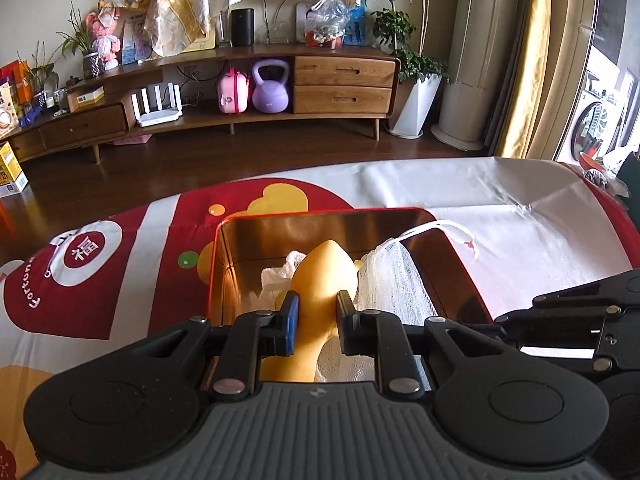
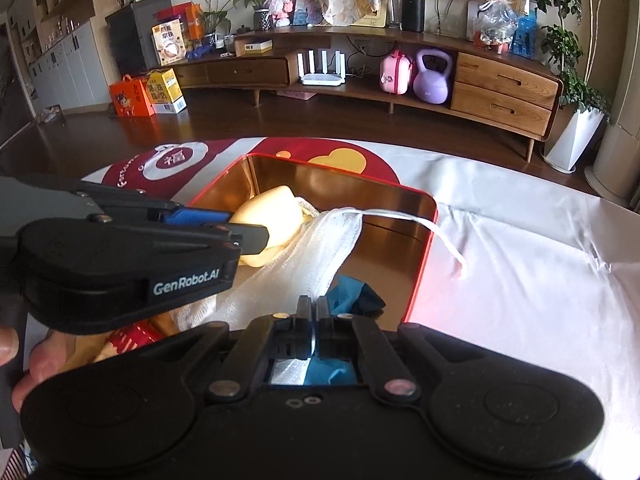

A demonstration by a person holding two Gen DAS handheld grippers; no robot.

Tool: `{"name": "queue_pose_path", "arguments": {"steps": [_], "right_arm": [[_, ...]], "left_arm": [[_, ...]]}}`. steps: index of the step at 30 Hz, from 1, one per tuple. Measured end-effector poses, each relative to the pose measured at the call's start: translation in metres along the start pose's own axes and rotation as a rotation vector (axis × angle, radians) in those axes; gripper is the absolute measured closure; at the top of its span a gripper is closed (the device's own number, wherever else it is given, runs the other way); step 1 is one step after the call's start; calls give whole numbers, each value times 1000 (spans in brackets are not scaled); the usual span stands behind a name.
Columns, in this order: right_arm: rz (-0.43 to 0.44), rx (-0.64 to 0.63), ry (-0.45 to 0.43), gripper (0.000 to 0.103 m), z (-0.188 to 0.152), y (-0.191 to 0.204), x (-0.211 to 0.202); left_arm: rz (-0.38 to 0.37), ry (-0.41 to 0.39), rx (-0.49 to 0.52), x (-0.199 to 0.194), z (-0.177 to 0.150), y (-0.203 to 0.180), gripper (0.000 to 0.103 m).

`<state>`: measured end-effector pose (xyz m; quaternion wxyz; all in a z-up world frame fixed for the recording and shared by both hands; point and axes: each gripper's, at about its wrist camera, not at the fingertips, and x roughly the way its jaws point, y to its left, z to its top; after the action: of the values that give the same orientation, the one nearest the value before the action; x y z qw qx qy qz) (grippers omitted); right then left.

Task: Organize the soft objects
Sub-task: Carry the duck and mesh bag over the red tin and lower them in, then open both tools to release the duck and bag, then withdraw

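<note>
While both grippers hung over the red tin, we logged:
Left gripper clamped on yellow sponge; right gripper pinched white mesh bag.

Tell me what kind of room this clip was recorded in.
Most likely a home living room. A long wooden TV console with drawers runs along the wall, holding a router and a purple kettlebell. Potted plants and yellow curtains stand by the window.
</note>
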<state>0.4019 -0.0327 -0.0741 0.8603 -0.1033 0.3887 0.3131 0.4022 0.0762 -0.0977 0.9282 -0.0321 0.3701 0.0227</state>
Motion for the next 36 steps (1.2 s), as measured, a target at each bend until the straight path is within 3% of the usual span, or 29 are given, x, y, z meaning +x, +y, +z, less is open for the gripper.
{"name": "queue_pose_path", "arguments": {"steps": [11, 18, 30, 33, 35, 36], "right_arm": [[-7, -8, 2, 85, -4, -2, 4], [8, 17, -5, 69, -4, -5, -1], [-2, 21, -18, 63, -11, -5, -21], [-12, 18, -24, 57, -12, -3, -26], [-12, 15, -27, 56, -13, -2, -31], [-13, 16, -30, 55, -13, -2, -34]], "left_arm": [[-11, 54, 1, 17, -9, -1, 84], [4, 57, 16, 14, -7, -3, 80], [-17, 57, -8, -1, -9, -3, 75], [-16, 53, -10, -6, -10, -3, 67], [-8, 37, -11, -13, -11, -3, 36], [-2, 22, -12, -17, -12, -3, 33]]}}
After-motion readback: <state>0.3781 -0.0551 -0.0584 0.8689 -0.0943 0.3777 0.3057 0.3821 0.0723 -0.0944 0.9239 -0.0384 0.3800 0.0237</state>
